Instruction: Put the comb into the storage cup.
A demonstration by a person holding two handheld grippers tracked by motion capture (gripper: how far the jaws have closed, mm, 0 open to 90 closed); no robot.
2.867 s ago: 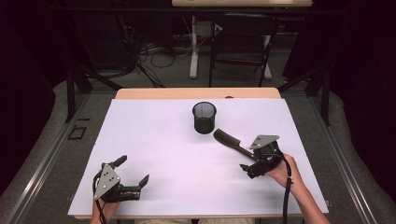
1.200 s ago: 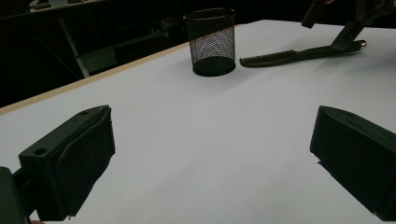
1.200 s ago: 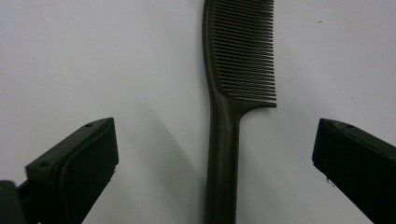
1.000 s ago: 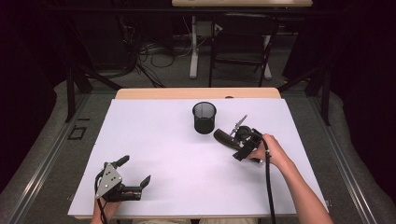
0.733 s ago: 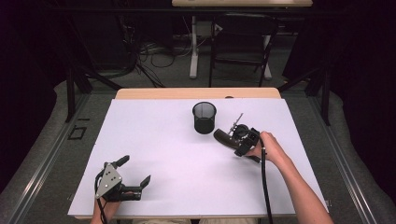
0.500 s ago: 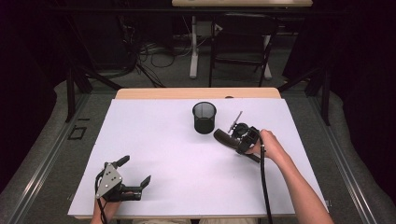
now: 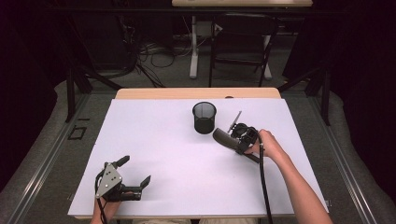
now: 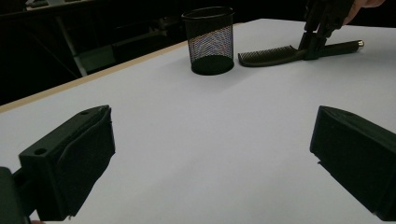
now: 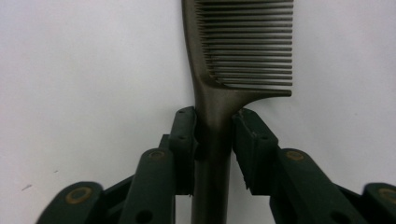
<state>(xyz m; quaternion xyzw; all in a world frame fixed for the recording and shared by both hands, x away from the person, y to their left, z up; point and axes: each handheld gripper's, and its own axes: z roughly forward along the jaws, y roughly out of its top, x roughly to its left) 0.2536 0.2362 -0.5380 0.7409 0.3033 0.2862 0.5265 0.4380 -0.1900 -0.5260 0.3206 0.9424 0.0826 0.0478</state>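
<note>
A dark comb (image 7: 223, 136) lies flat on the white table (image 7: 163, 140), just right of a black mesh cup (image 7: 204, 117). My right gripper (image 7: 243, 135) comes down on it from above. In the right gripper view the right gripper (image 9: 214, 126) is shut on the comb (image 9: 243, 42) at its handle, just below the teeth. My left gripper (image 7: 135, 170) rests at the front left, open and holding nothing. The left gripper view looks past its wide-apart fingers (image 8: 74, 158) at the cup (image 8: 208, 39), the comb (image 8: 271, 55) and the right gripper (image 8: 312, 44).
The mesh cup stands upright at the table's middle back, a hand's width from the comb's toothed end. A wooden strip (image 7: 196, 93) runs along the far edge. Beyond it are table legs and cables on the floor (image 7: 154, 51).
The right gripper has travelled from the front right up to the comb and its jaws now clamp the handle. The left gripper has stayed put.
</note>
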